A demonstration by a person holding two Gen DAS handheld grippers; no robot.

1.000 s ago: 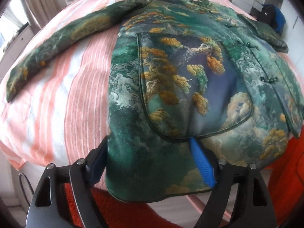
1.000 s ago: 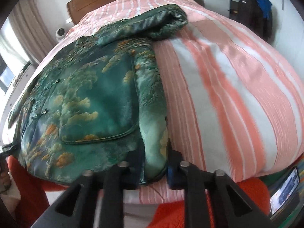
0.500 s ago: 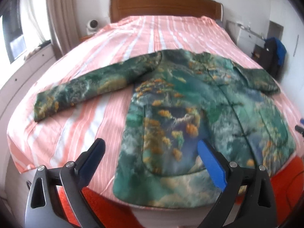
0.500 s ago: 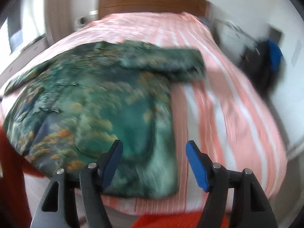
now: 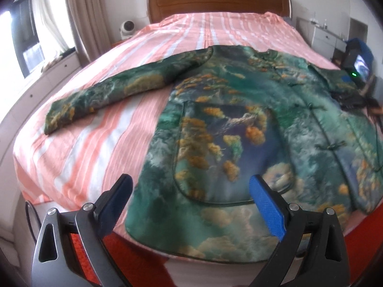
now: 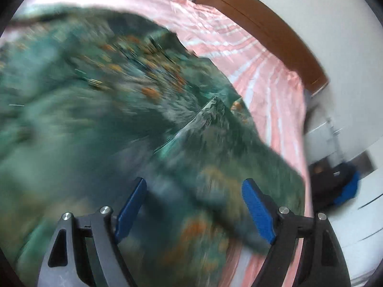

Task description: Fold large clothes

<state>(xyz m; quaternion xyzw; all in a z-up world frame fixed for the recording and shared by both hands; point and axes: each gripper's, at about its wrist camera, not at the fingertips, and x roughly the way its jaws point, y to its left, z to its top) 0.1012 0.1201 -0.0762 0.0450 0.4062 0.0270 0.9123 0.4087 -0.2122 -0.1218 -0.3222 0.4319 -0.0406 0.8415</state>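
A green jacket (image 5: 239, 124) printed with orange trees and clouds lies flat, front up, on the pink striped bed (image 5: 100, 138). One sleeve (image 5: 107, 93) stretches out to the left. My left gripper (image 5: 191, 186) hovers open just above the near hem, with nothing pressed between its blue pads. The right wrist view is blurred by motion. There the jacket (image 6: 83, 119) fills most of the picture, and its other sleeve (image 6: 239, 148) lies folded along the jacket's right side. My right gripper (image 6: 195, 184) hangs over that sleeve; its jaws are opening and the pads grip nothing.
A wooden headboard (image 5: 215, 2) closes the far end of the bed. A curtain (image 5: 83, 19) and a white round device (image 5: 128, 27) stand at the left. White drawers (image 5: 328, 38) and a dark bag (image 6: 335, 181) are on the right. Red fabric (image 5: 359, 239) lies below the bed's near edge.
Both grippers let go of the jacket's hem and opened. The left one drew back and up. The right one swung fast across the jacket and rolled, now over the folded sleeve.
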